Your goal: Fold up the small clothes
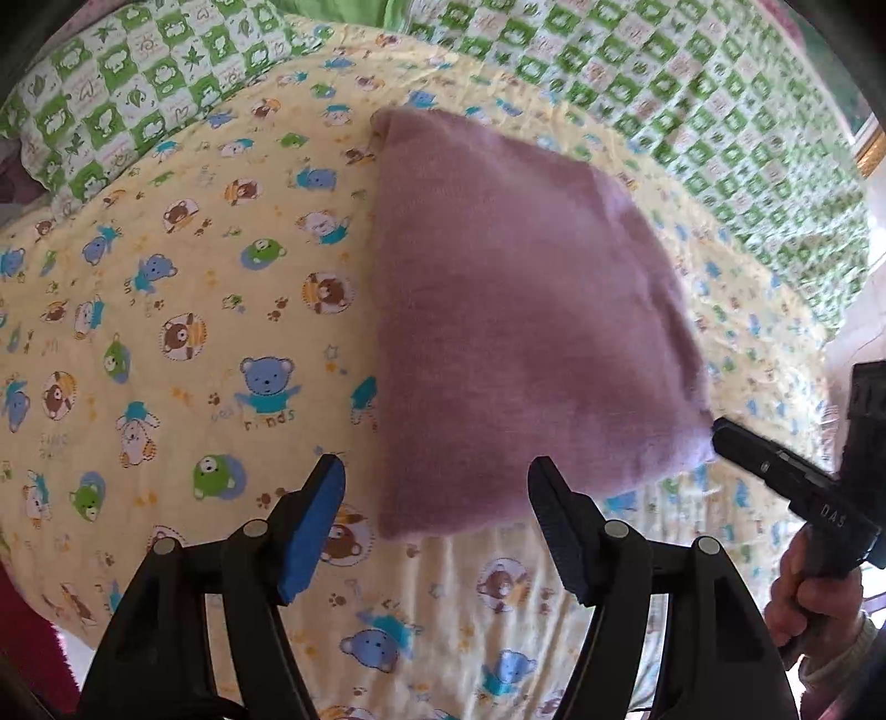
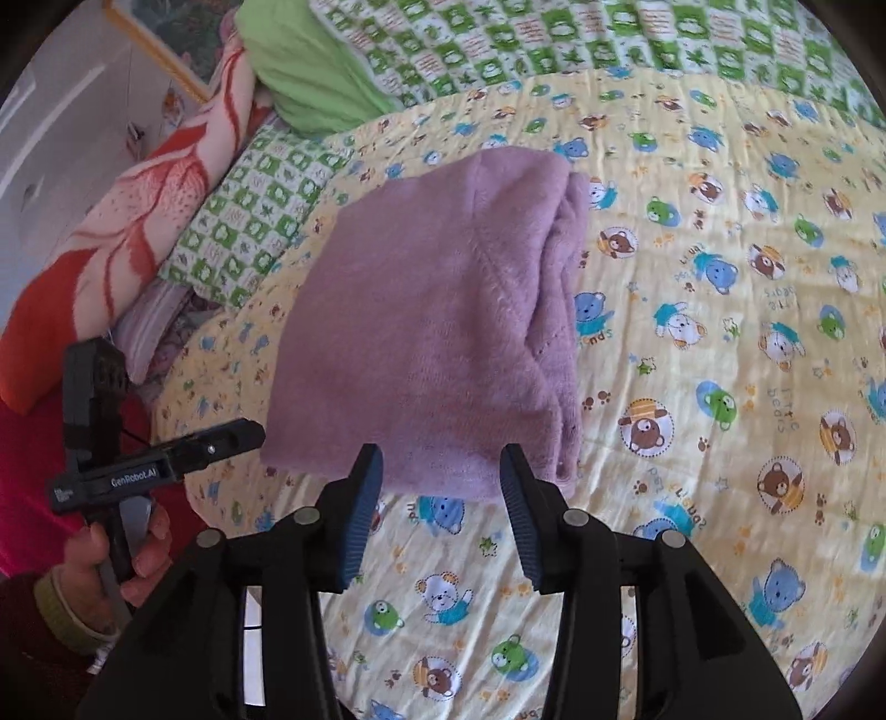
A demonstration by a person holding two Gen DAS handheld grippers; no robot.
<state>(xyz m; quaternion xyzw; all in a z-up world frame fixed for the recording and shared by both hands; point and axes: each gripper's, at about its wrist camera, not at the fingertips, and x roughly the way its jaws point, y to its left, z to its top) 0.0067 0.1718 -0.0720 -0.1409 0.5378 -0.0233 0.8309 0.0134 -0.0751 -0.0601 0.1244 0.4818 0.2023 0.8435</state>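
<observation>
A purple fleece garment (image 1: 515,327) lies folded into a thick rectangle on a yellow bear-print blanket (image 1: 183,332). In the right wrist view the garment (image 2: 437,332) shows stacked folded layers along its right edge. My left gripper (image 1: 437,482) is open and empty, just short of the garment's near edge. My right gripper (image 2: 440,471) is open and empty at the garment's near edge. The right gripper also shows in the left wrist view (image 1: 720,432), beside the garment's right corner. The left gripper shows in the right wrist view (image 2: 255,429), just left of the garment.
A green-and-white checked quilt (image 2: 609,39) covers the bed behind the yellow blanket (image 2: 720,332). A green pillow (image 2: 310,72), a checked pillow (image 2: 255,216) and a red-and-white patterned blanket (image 2: 127,243) lie at the left. Red fabric (image 1: 33,637) lies at the near left.
</observation>
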